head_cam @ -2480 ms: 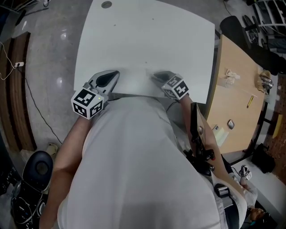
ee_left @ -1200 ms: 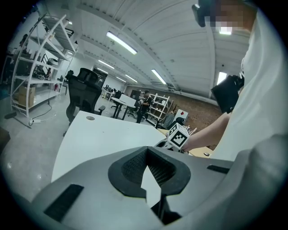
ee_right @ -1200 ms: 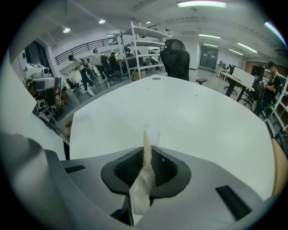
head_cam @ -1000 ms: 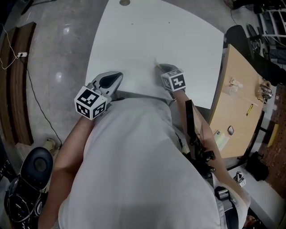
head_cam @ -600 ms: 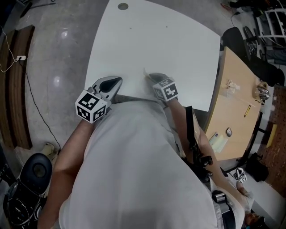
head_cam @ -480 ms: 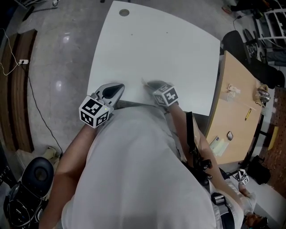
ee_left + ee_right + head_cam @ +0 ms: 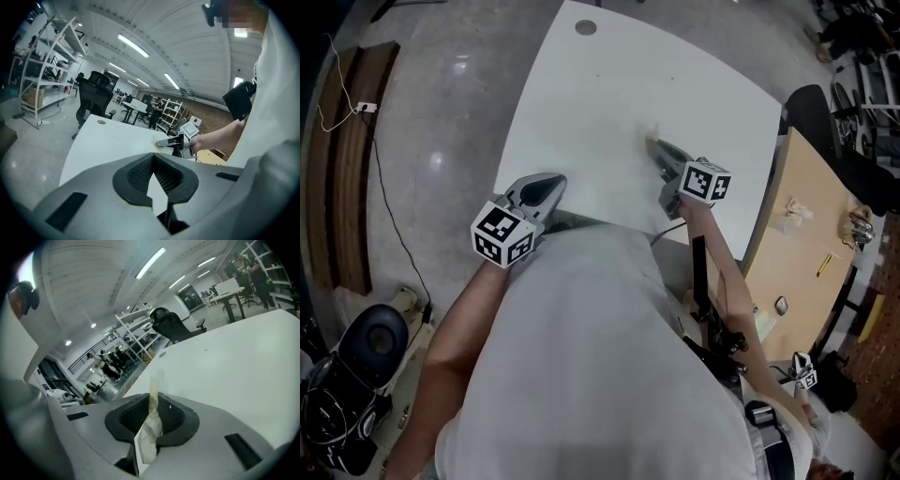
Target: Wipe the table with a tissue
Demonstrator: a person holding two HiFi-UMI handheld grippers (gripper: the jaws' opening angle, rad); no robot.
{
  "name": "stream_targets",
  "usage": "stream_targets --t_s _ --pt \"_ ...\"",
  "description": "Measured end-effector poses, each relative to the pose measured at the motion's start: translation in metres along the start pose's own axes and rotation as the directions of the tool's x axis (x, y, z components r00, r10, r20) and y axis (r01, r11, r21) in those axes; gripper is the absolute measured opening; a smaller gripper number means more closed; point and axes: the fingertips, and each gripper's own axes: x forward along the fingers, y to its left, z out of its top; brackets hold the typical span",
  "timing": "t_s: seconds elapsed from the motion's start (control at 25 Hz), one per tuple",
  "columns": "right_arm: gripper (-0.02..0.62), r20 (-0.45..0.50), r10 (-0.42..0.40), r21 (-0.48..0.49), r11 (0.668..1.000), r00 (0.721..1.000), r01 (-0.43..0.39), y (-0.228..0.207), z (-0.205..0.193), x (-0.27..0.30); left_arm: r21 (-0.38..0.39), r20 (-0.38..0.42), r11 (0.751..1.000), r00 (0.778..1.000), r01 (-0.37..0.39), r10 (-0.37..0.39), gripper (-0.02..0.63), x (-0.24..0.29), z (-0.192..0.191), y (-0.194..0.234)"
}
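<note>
The white table (image 7: 609, 94) fills the upper middle of the head view. My right gripper (image 7: 656, 145) hangs over its near right part, shut on a crumpled white tissue (image 7: 651, 132) that pokes out past the tips. The right gripper view has the tissue (image 7: 151, 427) pinched between the dark pads of the right gripper (image 7: 153, 397), lifted above the table (image 7: 243, 357). My left gripper (image 7: 554, 179) rests at the table's near edge, shut and holding nothing. In its own view the left gripper (image 7: 153, 158) faces the right gripper (image 7: 164, 142) across the table (image 7: 108, 140).
A wooden desk (image 7: 797, 234) with small items stands right of the table, with a black office chair (image 7: 811, 108) behind it. A round cable hole (image 7: 586, 27) marks the table's far edge. Grey floor lies to the left. The person's torso hides the near edge.
The right gripper has lifted and swung right and farther over the table, rolling as it went, still holding the tissue. The left gripper stayed put.
</note>
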Motion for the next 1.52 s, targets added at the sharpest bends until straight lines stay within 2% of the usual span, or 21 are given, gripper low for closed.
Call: stream_targets --t_s 0.2,0.36,0.48,0.72,1.0,1.08,1.24,1.36,1.52 --pt "0.064 0.014 0.025 -0.035 0.999 1.0 -0.025 -0.004 0.04 0.021 -0.009 -0.014 0.999 0.999 -0.044 0.044 0.005 0.002 -0.001 -0.002" --pt "0.064 -0.038 0.06 -0.106 0.992 0.997 -0.064 0.002 0.06 0.05 -0.019 0.008 0.996 0.996 -0.088 0.088 0.006 0.003 0.013 -0.002" --pt "0.064 -0.088 0.067 -0.143 0.987 0.994 -0.079 -0.001 0.067 0.065 -0.069 0.037 0.989 0.99 -0.133 0.136 0.005 -0.003 0.022 -0.008" --pt "0.064 -0.252 0.047 -0.291 0.949 0.967 -0.122 -0.01 0.065 0.102 -0.142 0.124 0.964 0.962 -0.226 0.244 0.005 -0.021 0.04 -0.012" --pt "0.064 -0.276 -0.003 -0.37 0.923 0.961 -0.103 -0.009 0.087 0.159 -0.231 0.082 0.912 0.927 -0.339 0.366 0.005 -0.056 -0.007 0.011" --pt "0.064 -0.279 -0.044 -0.442 0.893 0.959 -0.088 -0.014 0.094 0.171 -0.254 0.076 0.896 0.916 -0.364 0.393 0.005 -0.063 -0.014 0.014" --pt "0.064 -0.301 -0.124 -0.603 0.793 0.946 -0.088 -0.015 0.098 0.193 -0.286 0.075 0.875 0.901 -0.391 0.427 0.006 -0.073 -0.022 0.016" --pt "0.064 -0.309 -0.138 -0.65 0.753 0.941 -0.103 -0.007 0.102 0.208 -0.302 0.072 0.866 0.897 -0.398 0.437 0.005 -0.076 -0.025 0.019" --pt "0.064 -0.349 -0.153 -0.704 0.694 0.925 -0.15 -0.004 0.098 0.219 -0.308 0.064 0.866 0.9 -0.394 0.432 0.005 -0.071 -0.026 0.018"
